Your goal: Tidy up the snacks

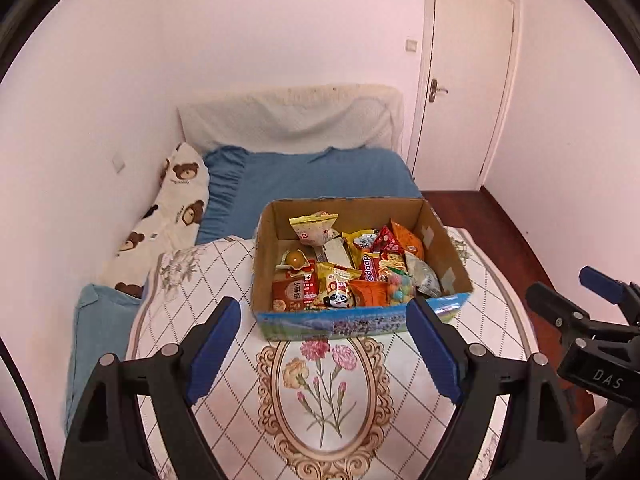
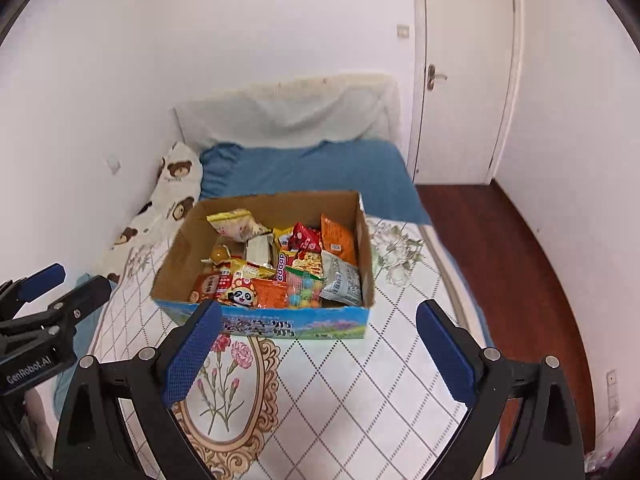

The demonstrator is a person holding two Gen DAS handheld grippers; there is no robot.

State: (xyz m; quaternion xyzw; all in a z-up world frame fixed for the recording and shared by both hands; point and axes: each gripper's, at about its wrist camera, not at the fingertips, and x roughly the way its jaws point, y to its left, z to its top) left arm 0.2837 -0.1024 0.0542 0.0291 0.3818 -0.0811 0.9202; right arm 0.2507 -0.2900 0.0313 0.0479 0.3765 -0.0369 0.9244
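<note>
An open cardboard box (image 1: pixel 444 248) with a blue printed front stands on a floral quilt (image 1: pixel 328 384) on the bed. It holds several snack packets, among them an orange bag (image 1: pixel 408 240), a panda packet (image 1: pixel 338 294) and a grey pouch (image 1: pixel 424 278). The box also shows in the right wrist view (image 2: pixel 366 240). My left gripper (image 1: pixel 324 344) is open and empty, just short of the box's front wall. My right gripper (image 2: pixel 320 348) is open and empty, also in front of the box. Each gripper shows at the edge of the other's view.
A blue sheet (image 1: pixel 316 176) and a bear-print pillow (image 1: pixel 176 208) lie behind the box by the left wall. A covered headboard (image 1: pixel 292 116) stands at the back. A white door (image 1: pixel 468 76) and dark wood floor (image 2: pixel 500 248) are to the right of the bed.
</note>
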